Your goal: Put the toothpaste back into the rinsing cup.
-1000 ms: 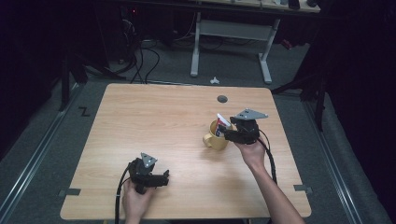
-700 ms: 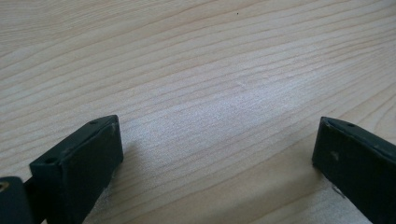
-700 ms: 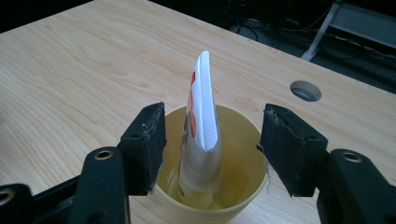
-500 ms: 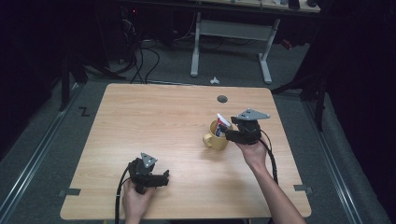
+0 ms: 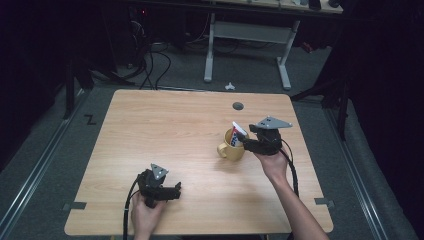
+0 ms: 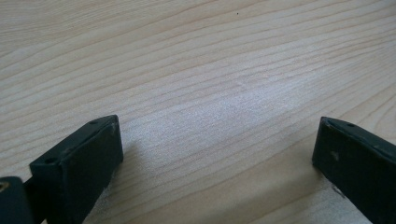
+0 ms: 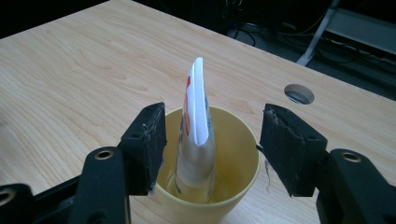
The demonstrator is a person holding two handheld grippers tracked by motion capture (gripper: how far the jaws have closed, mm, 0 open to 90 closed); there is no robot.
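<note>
On the wooden bench (image 5: pixel 165 125) stands a yellow mug (image 7: pixel 208 168) with a white tube (image 7: pixel 198 121) upright inside. The right gripper (image 7: pixel 212 140) has its jaws released on both sides of the tube, not touching. The left gripper (image 6: pixel 217 154) rests released.

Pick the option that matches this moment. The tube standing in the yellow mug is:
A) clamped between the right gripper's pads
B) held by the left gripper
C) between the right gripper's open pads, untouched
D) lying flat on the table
C: in the right gripper view the tube stands in the yellow mug with gaps to both pads of the right gripper.
</note>
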